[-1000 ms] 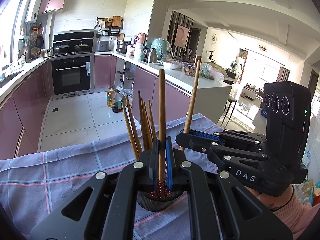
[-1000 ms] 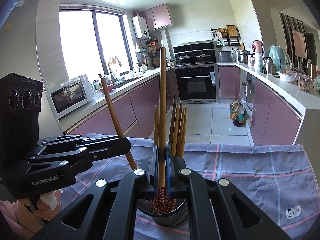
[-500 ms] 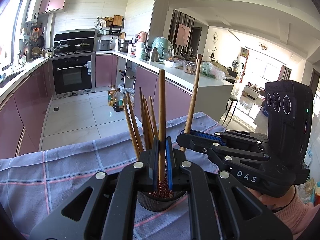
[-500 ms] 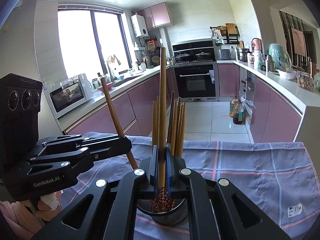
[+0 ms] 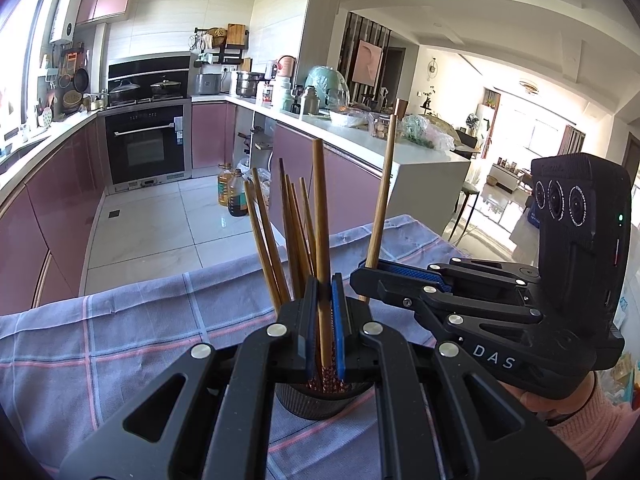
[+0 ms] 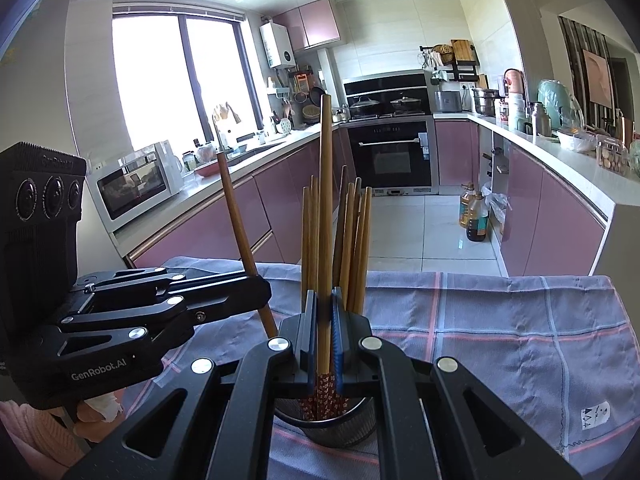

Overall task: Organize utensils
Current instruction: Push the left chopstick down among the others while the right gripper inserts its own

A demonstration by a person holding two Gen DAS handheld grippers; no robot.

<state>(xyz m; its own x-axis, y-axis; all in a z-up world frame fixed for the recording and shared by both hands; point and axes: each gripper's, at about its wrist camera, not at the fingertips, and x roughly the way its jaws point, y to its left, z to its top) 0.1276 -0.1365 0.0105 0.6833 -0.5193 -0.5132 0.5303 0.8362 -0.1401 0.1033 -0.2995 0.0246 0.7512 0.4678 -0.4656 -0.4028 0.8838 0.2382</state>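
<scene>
Chopstick holder (image 5: 316, 400), lower centre, on checked cloth (image 5: 120, 340): already holding several chopsticks (image 5: 288, 240). Left gripper (image 5: 323, 320) and right gripper (image 6: 325, 328) are each gripping one chopstick, both apparently awaiting release into it.

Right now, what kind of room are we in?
A home kitchen, it looks like. There is a built-in oven with pots on the stove above it, pink cabinets under long white counters, and a microwave by the window.
</scene>
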